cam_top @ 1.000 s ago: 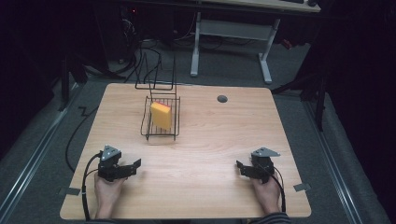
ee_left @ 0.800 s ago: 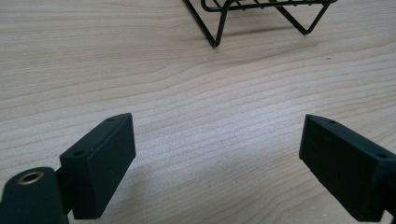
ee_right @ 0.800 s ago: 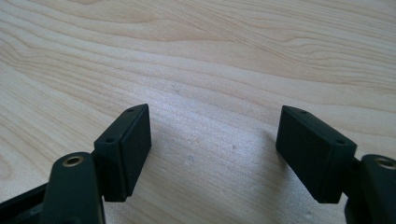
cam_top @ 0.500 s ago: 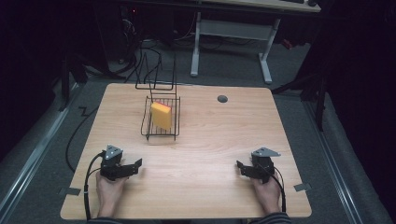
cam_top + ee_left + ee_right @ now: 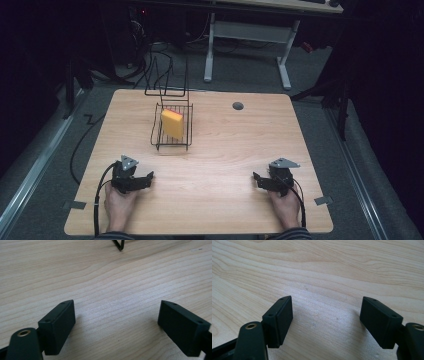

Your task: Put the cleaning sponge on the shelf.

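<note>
Two grippers parked, nothing picked yet

Both sit low on the counter (image 5: 215,165): left gripper (image 5: 145,179) at 7 o'clock, right gripper (image 5: 257,179) at 5 o'clock, each in a hand resting on the wood. Left gripper's jaws have just been closing partway, yet they stand spread with bare wood between them in the left gripper view. Right gripper is spread too, bare wood between its jaws.

Yellow sponge (image 5: 172,123) stands on edge, leaning inside the wire rack (image 5: 187,145) at about 11 o'clock, well apart from both grippers. The rack's foot (image 5: 119,245) peeks in at the top of the left gripper view.

Step, as I read it: start pose, approach not begun. Left gripper is nearer. Next move likely calls for lifting it, reaching toward 12 o'clock, coming down over the rack's open top with jaws wide enough to straddle the sponge without snagging wires.
</note>
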Action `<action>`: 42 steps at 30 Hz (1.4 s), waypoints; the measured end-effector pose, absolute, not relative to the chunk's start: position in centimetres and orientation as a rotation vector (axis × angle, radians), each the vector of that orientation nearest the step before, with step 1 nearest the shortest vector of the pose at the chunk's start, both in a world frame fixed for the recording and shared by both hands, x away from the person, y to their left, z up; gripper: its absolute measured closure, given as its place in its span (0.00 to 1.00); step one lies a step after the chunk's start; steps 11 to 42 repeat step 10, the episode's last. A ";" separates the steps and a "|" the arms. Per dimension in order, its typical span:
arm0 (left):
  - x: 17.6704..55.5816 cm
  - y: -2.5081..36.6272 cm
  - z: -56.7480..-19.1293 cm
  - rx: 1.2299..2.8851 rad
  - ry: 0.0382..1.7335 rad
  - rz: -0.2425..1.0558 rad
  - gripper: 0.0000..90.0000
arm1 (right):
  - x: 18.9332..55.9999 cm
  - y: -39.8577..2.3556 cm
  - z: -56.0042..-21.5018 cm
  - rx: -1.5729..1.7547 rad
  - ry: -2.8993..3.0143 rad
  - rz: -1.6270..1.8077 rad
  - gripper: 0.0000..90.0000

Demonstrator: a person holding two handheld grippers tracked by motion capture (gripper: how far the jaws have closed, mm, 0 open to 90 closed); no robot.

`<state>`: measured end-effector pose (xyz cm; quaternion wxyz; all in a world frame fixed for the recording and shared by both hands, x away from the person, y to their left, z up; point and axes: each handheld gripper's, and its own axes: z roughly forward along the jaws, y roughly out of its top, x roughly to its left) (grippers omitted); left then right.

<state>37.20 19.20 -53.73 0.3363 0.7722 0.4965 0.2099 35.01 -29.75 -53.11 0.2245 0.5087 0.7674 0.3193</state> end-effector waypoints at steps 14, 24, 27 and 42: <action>37.2 19.2 -53.7 2.011 1.295 0.542 0.17 | 35.0 -29.8 -53.1 1.403 2.117 0.881 0.30; 37.2 19.2 -53.7 2.011 1.295 0.542 0.17 | 35.0 -29.8 -53.1 1.403 2.117 0.881 0.30; 37.2 19.2 -53.7 2.011 1.295 0.542 0.17 | 35.0 -29.8 -53.1 1.403 2.117 0.881 0.30; 37.2 19.2 -53.7 2.011 1.295 0.542 0.17 | 35.0 -29.8 -53.1 1.403 2.117 0.881 0.30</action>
